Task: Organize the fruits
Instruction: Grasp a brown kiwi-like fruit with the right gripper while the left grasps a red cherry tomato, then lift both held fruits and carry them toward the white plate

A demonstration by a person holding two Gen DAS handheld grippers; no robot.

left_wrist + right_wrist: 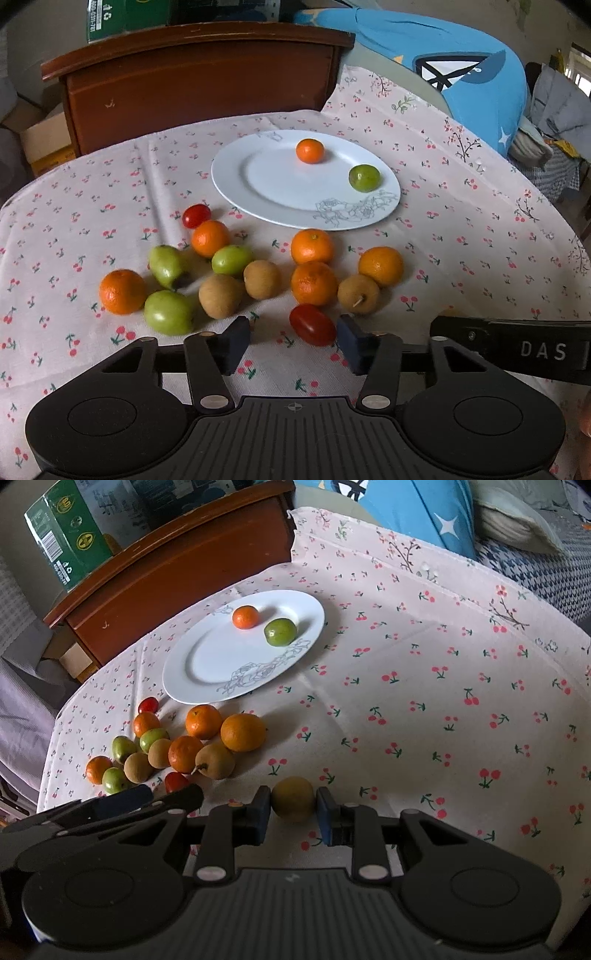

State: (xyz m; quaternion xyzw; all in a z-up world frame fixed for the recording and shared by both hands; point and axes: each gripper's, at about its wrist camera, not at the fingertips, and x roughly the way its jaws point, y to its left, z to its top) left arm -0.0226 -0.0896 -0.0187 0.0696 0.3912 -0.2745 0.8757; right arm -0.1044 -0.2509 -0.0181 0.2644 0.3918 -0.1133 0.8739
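Mid-sort: two fruits on the plate, two more being picked up.

The right gripper (293,805) is clamped on a brown longan-like fruit (293,802) and must carry it to the white plate (207,664). The left gripper (293,341) has jaws apart around a red cherry tomato (312,325), one pad touching, not clamped; it needs to close. Readable: "DAS" on the right gripper's arm.

Home living room, cherry-print tablecloth (443,229), wooden cabinet (199,77), blue cushion (461,62)

open cloth (424,701) right of plate (207,686), fruit pile (184,746) crowding left
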